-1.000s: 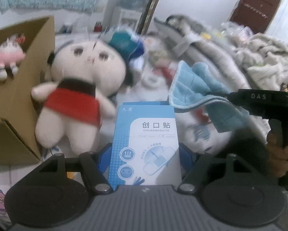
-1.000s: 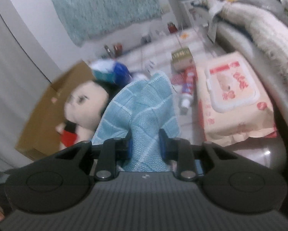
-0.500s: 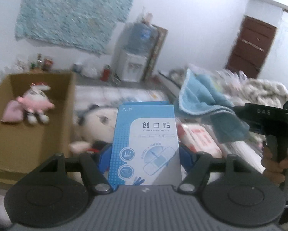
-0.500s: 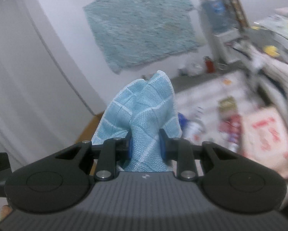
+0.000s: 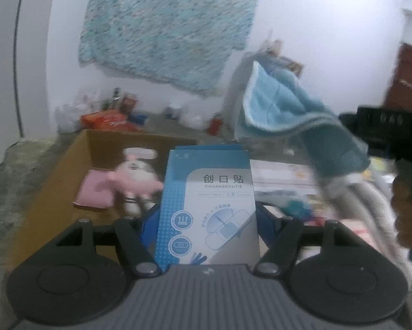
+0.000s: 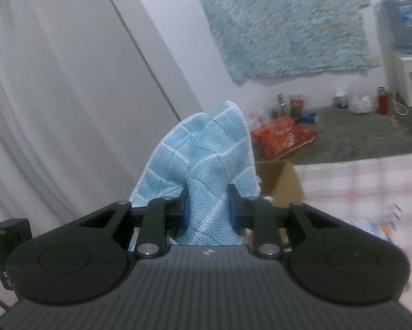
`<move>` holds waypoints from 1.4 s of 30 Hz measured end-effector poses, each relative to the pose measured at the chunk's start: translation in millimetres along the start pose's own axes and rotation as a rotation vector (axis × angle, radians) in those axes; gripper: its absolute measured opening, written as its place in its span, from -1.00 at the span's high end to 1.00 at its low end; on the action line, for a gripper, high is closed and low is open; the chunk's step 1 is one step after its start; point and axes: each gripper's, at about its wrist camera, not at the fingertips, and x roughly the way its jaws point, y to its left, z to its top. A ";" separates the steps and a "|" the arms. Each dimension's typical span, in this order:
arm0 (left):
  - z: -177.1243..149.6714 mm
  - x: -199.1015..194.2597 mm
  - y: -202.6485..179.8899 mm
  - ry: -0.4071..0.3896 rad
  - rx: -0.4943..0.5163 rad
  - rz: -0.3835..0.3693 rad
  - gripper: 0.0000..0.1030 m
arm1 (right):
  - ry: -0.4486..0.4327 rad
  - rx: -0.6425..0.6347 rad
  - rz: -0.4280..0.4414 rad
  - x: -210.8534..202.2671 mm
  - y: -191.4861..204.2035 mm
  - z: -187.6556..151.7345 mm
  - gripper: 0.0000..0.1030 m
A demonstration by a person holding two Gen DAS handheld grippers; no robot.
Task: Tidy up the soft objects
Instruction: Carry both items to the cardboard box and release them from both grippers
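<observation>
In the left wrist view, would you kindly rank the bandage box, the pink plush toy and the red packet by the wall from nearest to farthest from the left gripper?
1. Bandage box: clamped in the left gripper.
2. Pink plush toy: left of it, inside the cardboard box.
3. Red packet: beyond the cardboard box, on the floor by the wall.

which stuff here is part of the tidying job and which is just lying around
Job:
- blue cloth in the right gripper
- plaster box in the left gripper
- cardboard box holding the pink plush

Lying about:
- red snack bag
- water dispenser
- wall rug
</observation>
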 end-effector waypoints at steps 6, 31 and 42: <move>21.7 78.1 51.7 0.129 0.004 0.076 -0.39 | 0.204 -0.040 -0.039 119.2 -0.2 38.5 0.54; 0.3 183.2 89.7 0.463 -0.005 0.077 -0.39 | 0.864 -0.358 -0.422 393.5 35.4 -9.5 -0.37; 7.8 134.7 96.2 0.397 0.044 0.145 -0.39 | 0.543 -0.263 -0.226 243.8 47.6 46.4 -0.65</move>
